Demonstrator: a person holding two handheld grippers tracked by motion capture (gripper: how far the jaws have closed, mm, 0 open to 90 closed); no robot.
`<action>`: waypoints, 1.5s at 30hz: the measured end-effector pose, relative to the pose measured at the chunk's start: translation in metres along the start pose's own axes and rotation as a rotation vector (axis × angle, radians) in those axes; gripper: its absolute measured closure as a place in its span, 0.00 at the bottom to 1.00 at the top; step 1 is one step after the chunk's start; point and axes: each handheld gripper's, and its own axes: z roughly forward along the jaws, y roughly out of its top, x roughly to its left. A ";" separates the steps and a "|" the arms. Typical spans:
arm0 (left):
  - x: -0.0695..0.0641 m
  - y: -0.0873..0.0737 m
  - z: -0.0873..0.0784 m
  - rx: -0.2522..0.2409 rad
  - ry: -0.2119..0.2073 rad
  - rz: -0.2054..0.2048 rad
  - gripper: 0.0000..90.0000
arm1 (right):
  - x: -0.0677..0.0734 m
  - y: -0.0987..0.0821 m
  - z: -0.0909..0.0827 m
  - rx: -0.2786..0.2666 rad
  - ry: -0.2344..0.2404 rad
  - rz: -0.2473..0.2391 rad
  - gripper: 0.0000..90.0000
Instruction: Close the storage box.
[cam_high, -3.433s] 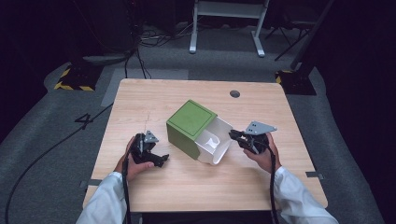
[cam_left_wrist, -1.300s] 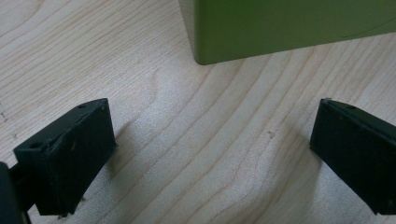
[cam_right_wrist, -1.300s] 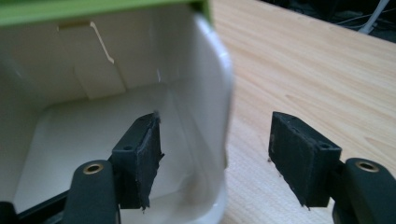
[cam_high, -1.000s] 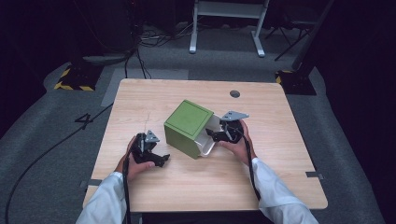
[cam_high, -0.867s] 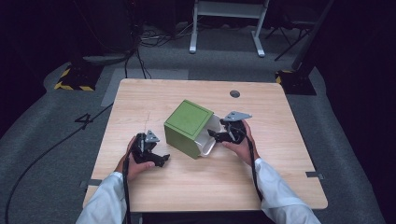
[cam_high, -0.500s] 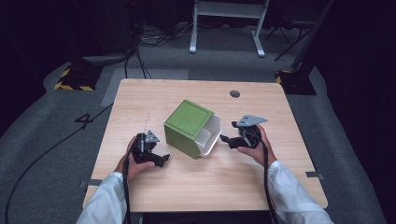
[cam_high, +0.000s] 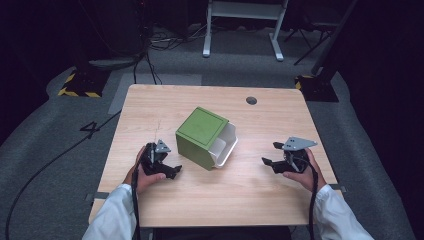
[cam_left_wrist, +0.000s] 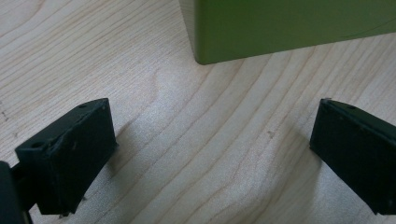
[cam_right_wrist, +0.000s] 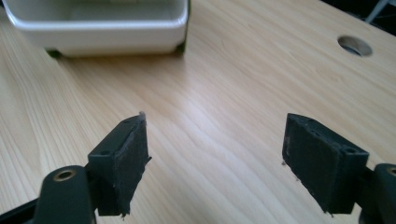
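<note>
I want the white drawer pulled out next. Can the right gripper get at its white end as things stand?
Probably yes: the right gripper, jaws open, faces the white drawer across bare table.

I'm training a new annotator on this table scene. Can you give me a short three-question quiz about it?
1. True or false: the right gripper holds the white drawer.
2. Which colour is the box? A red, B green, C blue.
3. Fill in: the left gripper has its fingers ____, with bare table between them.

Key: 1 false, it is open and apart from the drawer; 2 B; 3 open.
</note>
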 end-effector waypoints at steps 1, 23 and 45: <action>0.000 0.000 0.000 0.000 -0.002 -0.003 0.00 | -0.002 -0.005 -0.002 0.010 -0.004 0.005 0.25; -0.002 -0.001 -0.001 0.004 0.005 -0.003 0.01 | -0.023 -0.089 -0.037 0.141 -0.066 0.136 0.24; -0.001 -0.001 -0.001 0.003 0.001 -0.004 0.00 | -0.032 -0.103 -0.043 0.102 -0.056 0.192 0.18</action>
